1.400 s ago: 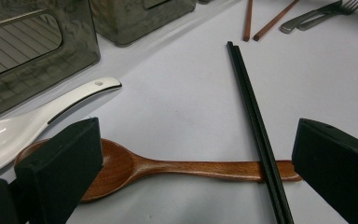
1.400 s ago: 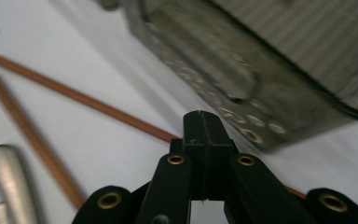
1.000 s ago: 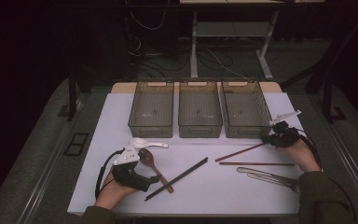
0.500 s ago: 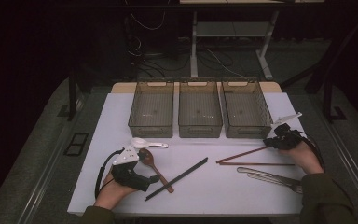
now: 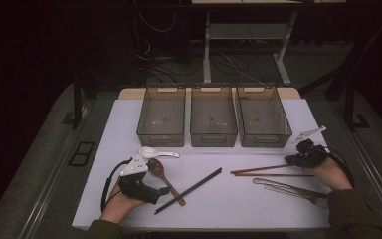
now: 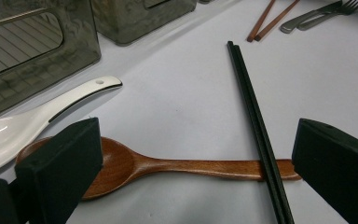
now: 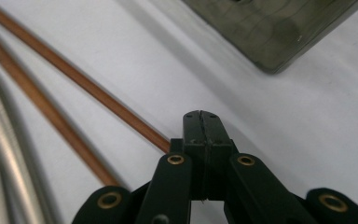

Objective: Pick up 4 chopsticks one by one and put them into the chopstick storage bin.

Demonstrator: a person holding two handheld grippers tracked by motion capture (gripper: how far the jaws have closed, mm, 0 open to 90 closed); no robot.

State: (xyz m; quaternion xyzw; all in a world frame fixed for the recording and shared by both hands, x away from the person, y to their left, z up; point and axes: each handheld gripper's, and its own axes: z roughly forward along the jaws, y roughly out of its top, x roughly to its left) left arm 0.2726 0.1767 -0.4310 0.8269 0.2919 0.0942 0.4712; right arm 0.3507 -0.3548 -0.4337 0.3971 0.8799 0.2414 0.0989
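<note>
Nowhere legible writing: brown chopsticks [image 7: 65,70].

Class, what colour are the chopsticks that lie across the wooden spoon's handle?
Black chopsticks, clearest in the left gripper view, crossing the brown wooden spoon.

1. You have no text, label, brand, number or sign to read on the bins [image 5: 213,117], the table [image 5: 129,124] or the cutlery.
2. You can read no marking on either gripper.
</note>
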